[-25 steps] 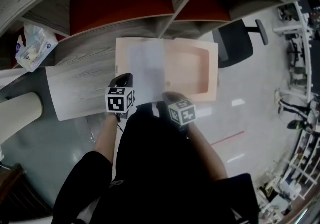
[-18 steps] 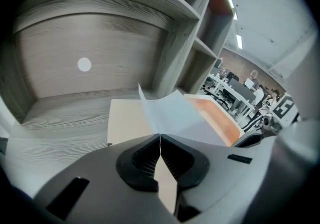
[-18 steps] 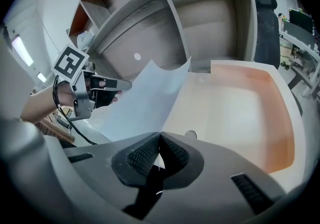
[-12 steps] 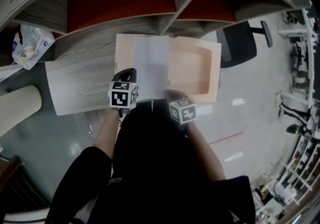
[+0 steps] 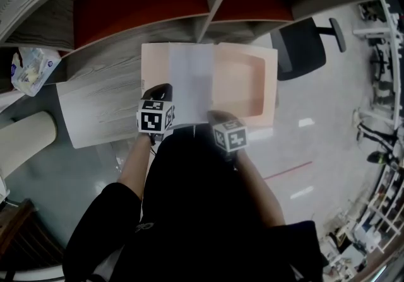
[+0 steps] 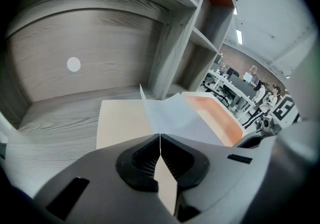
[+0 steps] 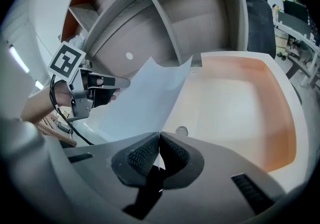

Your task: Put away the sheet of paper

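At the desk [image 5: 101, 101], I grip the near edge of the sheet of paper [image 5: 189, 82] at both corners. The left gripper [image 5: 158, 93] and right gripper [image 5: 214, 117] each have their jaws pressed together on it. Held at two corners, the sheet stays spread, I judge, as it hangs over the left part of the peach tray [image 5: 270, 85], extending far from the jaws.

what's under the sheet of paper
A peach tray on the desk lies under the sheet of paper; its left part and right recess show. The strip beneath the sheet is covered, so anything lying there cannot be seen.
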A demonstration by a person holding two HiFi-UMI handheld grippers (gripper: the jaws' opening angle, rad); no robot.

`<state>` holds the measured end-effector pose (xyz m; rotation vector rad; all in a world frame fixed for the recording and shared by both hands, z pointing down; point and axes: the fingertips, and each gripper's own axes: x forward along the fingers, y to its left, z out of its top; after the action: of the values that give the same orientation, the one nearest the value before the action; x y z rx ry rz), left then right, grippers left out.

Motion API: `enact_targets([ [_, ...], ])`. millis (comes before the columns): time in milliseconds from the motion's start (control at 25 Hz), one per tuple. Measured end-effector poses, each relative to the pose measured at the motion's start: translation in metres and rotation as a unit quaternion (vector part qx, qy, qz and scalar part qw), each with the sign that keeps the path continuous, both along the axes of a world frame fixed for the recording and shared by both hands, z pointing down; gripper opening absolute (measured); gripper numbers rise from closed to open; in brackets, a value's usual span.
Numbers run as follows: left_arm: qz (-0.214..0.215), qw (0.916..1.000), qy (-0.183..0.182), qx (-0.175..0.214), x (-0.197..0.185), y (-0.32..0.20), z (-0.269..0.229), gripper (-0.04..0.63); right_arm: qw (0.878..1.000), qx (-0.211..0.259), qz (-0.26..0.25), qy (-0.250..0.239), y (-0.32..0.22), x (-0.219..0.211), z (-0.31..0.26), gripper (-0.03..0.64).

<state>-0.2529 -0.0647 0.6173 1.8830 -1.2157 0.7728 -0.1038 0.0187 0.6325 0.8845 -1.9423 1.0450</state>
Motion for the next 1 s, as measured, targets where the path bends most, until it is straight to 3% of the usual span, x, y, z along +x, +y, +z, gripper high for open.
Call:
enact_targets([
  [1000,0.022,0.9997,-0.005,-0.009,0.017,-0.013,0.007,0.046,0.999,-0.024,0.039,0.0,-0.001,0.018,0.01,0.018],
])
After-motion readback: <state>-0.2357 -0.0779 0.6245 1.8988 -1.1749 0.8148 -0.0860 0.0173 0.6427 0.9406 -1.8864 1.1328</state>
